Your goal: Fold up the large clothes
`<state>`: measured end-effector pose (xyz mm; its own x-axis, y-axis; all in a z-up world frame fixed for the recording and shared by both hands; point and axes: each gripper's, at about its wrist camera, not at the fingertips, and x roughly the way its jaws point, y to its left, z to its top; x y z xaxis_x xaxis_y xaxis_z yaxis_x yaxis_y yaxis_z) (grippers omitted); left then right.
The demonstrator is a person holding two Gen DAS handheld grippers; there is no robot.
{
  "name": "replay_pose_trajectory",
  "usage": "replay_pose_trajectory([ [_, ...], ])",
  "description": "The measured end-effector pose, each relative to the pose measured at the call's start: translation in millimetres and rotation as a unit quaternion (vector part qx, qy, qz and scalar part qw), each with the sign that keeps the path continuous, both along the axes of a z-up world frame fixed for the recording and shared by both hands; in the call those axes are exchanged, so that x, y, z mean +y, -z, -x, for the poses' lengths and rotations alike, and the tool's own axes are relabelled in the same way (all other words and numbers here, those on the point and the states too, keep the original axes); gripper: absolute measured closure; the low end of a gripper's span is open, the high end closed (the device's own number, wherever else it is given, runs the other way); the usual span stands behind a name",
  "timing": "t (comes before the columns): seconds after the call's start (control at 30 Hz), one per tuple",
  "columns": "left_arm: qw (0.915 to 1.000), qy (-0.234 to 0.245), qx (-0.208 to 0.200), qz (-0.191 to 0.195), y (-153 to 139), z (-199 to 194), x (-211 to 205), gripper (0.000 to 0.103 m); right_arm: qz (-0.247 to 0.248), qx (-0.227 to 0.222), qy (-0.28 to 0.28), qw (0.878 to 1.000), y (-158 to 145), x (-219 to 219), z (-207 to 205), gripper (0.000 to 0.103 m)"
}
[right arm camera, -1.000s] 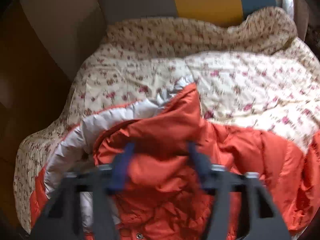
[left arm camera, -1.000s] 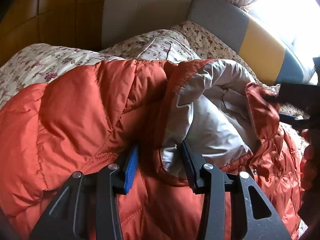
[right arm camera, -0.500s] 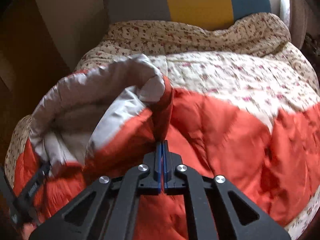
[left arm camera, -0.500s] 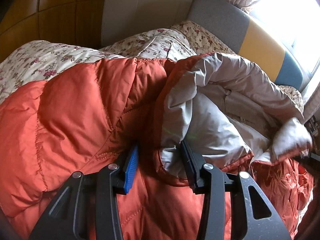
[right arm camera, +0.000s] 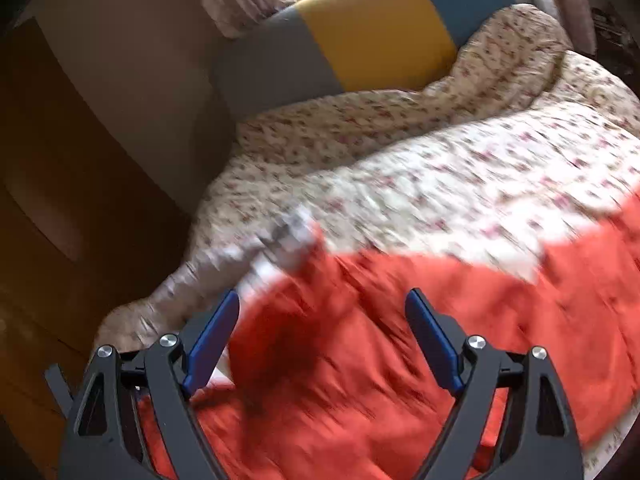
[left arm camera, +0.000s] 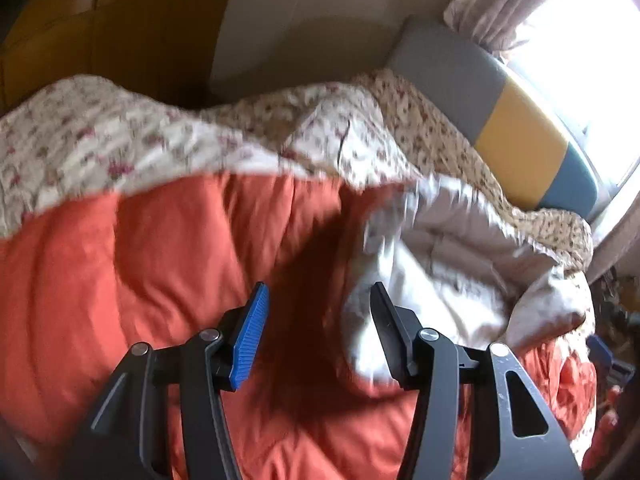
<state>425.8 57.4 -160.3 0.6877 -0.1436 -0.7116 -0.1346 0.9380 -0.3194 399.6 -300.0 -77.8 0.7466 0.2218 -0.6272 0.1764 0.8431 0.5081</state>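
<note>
An orange quilted down jacket (left arm camera: 132, 280) with a pale grey lining (left arm camera: 448, 272) lies on a bed. In the left wrist view its grey-lined flap is folded open to the right. My left gripper (left arm camera: 316, 320) is open just above the jacket, its jaws spanning the orange edge beside the lining. In the right wrist view the jacket (right arm camera: 440, 344) fills the lower half, blurred by motion, with a grey lining edge (right arm camera: 280, 240) at its far left. My right gripper (right arm camera: 320, 332) is open and empty above the orange fabric.
A floral quilt (right arm camera: 440, 168) covers the bed under the jacket. A grey, yellow and teal headboard (right arm camera: 360, 32) stands at the far end. A brown wooden wall (right arm camera: 60, 200) is on the left. A bright window (left arm camera: 580, 40) and a curtain (left arm camera: 488, 8) are at the right.
My right gripper was shut on the jacket's orange edge and has opened and let it go. The raised flap has dropped. My left gripper has lifted slightly and stays open.
</note>
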Motion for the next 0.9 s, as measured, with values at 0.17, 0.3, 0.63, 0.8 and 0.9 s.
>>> replay_pose_trajectory([
  [0.17, 0.9974, 0.021, 0.037, -0.058, 4, -26, -19, 0.051, 0.010, 0.058, -0.016, 0.998, 6, 26, -66, 0.060],
  [0.3, 0.9961, 0.037, 0.054, -0.060, 16, -22, -13, 0.072, 0.079, 0.111, -0.027, 0.990, 27, 29, -60, 0.094],
  [0.63, 0.9973, 0.018, 0.063, -0.032, 40, 20, 14, 0.083, 0.167, 0.120, -0.043, 0.978, 85, -9, 49, 0.103],
  [0.8, 0.9978, 0.025, 0.060, 0.012, 31, 32, 23, 0.082, 0.092, 0.107, -0.021, 0.990, 91, -32, 63, 0.102],
  [0.9, 0.9979, 0.006, 0.057, 0.029, 16, 43, 35, 0.062, 0.066, 0.085, -0.016, 0.994, 69, -39, 73, 0.089],
])
